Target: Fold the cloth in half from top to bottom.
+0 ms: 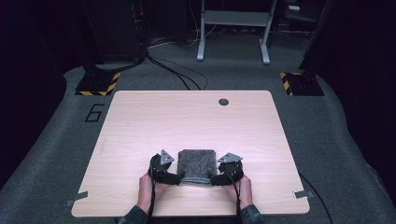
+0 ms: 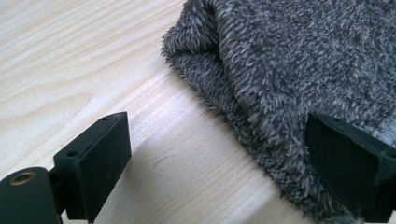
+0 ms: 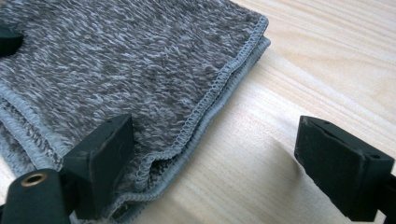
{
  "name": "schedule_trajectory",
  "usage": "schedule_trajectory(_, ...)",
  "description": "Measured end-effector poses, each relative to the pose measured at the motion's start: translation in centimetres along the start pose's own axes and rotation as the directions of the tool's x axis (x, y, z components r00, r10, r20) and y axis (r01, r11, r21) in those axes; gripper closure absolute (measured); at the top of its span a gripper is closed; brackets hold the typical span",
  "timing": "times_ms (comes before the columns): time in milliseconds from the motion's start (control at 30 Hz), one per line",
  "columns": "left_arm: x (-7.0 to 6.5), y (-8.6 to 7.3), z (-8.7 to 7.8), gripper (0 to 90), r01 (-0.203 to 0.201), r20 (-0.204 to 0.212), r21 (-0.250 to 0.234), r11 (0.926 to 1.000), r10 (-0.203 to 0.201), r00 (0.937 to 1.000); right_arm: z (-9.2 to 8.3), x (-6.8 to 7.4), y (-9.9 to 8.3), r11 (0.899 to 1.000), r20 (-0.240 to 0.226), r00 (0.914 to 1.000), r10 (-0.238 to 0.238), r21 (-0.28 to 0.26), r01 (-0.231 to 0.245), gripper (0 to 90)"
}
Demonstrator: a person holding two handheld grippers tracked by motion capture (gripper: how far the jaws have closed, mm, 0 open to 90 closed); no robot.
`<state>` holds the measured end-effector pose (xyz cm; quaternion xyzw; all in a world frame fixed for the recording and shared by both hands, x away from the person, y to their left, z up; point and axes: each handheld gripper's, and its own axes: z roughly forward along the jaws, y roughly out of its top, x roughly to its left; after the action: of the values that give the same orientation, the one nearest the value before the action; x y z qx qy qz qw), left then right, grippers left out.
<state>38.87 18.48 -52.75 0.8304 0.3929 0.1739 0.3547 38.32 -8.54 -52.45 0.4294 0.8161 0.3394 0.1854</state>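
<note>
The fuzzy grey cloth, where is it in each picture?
High view: the folded grey cloth lies near the front edge of the table, between the left tool and the right tool.
Left gripper view: it covers the upper right.
Right gripper view: it spreads over the upper left.
Shared landmark: the light wood table top under the cloth.

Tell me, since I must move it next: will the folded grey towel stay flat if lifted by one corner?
Probably not. The towel is soft, fuzzy cloth, so it would likely droop. Its stitched layers lie loose on each other and may fall open. Pushed across the smooth wooden table, it may bunch rather than slide.
</note>
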Motion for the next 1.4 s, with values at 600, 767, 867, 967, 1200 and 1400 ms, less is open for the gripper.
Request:
schedule_trajectory(600, 0.7, -0.2, -3.2, 0.1, 0.048, -0.013, -0.078, 0.9958, -0.05, 0.9987, -3.1, -2.6, -0.2, 0.996, -0.005, 0.9976, 0.069, -0.063, -0.069, 10.7)
schedule_trajectory(767, 2.3, -1.2, -4.5, 0.1, 0.074, -0.052, -0.08, 0.9941, -0.079, 0.9956, -4.0, -4.5, -1.2, 0.992, 0.041, 0.9935, 0.106, -0.069, -0.103, 10.8)
schedule_trajectory(867, 3.5, -2.2, -5.2, 0.1, 0.103, -0.087, -0.066, 0.9925, -0.108, 0.9903, -4.5, -5.8, -2.1, 0.991, 0.08, 0.9894, 0.121, -0.066, -0.116, 10.9)
schedule_trajectory(967, 4.8, -3.2, -6.0, 0.1, 0.133, -0.123, -0.062, 0.9892, -0.14, 0.9825, -5.0, -7.0, -2.9, 0.99, 0.125, 0.9823, 0.139, -0.055, -0.133, 11.0)
schedule_trajectory(1200, 7.6, -5.4, -7.2, 0.1, 0.215, -0.198, -0.048, 0.9753, -0.221, 0.9551, -6.1, -10.1, -5.0, 0.975, 0.191, 0.9559, 0.223, -0.062, -0.215, 10.9)
schedule_trajectory(1400, 8.5, -6.6, -7.1, 0.1, 0.248, -0.206, -0.027, 0.9685, -0.248, 0.9466, -6.2, -11.1, -6.2, 0.971, 0.233, 0.9424, 0.24, -0.076, -0.228, 10.7)
